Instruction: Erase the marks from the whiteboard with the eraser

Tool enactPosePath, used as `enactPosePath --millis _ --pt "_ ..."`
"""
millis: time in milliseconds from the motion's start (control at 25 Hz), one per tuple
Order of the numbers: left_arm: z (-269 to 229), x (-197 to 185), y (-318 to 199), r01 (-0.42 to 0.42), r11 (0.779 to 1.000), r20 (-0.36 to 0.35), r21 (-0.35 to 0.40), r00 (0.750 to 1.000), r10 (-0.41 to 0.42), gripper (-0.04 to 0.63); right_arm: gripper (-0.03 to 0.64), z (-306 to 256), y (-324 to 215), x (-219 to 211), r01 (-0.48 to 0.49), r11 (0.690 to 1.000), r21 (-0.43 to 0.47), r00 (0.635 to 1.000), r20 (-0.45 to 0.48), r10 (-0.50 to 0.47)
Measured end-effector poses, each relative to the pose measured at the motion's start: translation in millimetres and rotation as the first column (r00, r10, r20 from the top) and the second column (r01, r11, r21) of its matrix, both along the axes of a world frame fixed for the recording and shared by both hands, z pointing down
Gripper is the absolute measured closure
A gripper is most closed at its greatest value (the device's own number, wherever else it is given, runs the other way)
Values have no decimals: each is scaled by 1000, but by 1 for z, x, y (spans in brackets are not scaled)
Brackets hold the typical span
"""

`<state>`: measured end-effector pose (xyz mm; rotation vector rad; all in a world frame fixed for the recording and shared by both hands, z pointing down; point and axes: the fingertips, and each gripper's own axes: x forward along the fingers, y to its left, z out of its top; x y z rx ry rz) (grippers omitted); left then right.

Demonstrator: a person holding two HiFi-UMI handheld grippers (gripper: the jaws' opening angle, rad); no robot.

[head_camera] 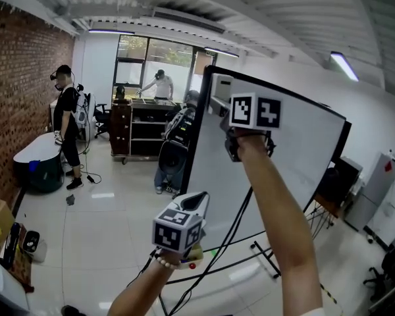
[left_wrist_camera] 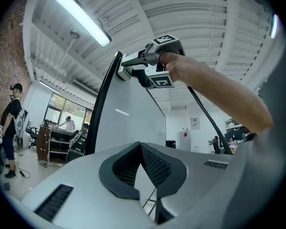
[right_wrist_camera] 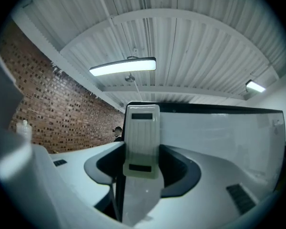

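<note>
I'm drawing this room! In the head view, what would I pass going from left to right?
Brick wall → standing person in black → dark cabinet → left gripper → whiteboard → tall grey cabinet. The right gripper holding the eraser overlaps the whiteboard, so it's left out.

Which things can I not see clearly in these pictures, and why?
- Marks on the whiteboard: none readable; the head view sees it at a slant.
- Wiping face of the eraser: turned away in the right gripper view.
- Stand: partly behind the right arm in the head view.
</note>
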<state>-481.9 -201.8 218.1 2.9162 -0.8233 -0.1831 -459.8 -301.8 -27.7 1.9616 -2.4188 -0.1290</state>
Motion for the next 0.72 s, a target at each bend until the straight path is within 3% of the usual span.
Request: enactPosePath --millis 160,280,720 --pt "-10 12 -7 29 1000 1 1 1000 -29 607 367 -2 -2 7 -19 1000 7 999 -44 19" --pt "-18 20 -13 44 999 3 3 999 -44 607 367 -2 -4 18 4 1000 11 1000 -19 -4" --pt "-78 79 -23 141 989 18 45 990 -142 607 367 -5 -17 113 19 1000 7 1000 22 -19"
